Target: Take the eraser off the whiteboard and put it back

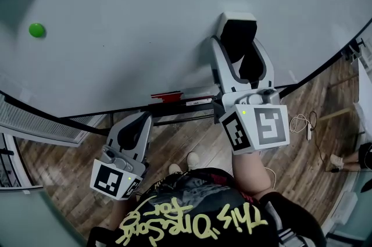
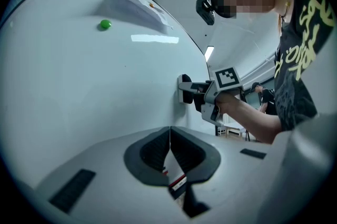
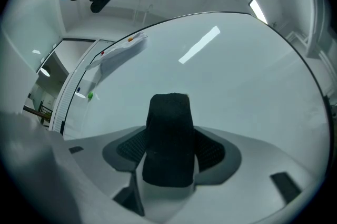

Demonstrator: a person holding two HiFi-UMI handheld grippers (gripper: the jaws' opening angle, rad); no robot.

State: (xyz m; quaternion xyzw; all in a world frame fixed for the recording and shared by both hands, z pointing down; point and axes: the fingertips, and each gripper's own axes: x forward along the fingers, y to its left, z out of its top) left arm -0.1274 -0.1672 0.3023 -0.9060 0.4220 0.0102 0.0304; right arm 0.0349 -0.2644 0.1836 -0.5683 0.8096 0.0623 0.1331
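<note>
With the right gripper (image 1: pixel 239 54) clenched on the black eraser (image 3: pixel 168 136) and pressing it to the whiteboard (image 1: pixel 133 19), while the left gripper (image 2: pixel 169 150) hangs low, pinched closed on nothing, letting go before the eraser seats flat could let it slide off and fall.

shirt (image 1: pixel 192 189), yellow lettering "this", "for"
</note>
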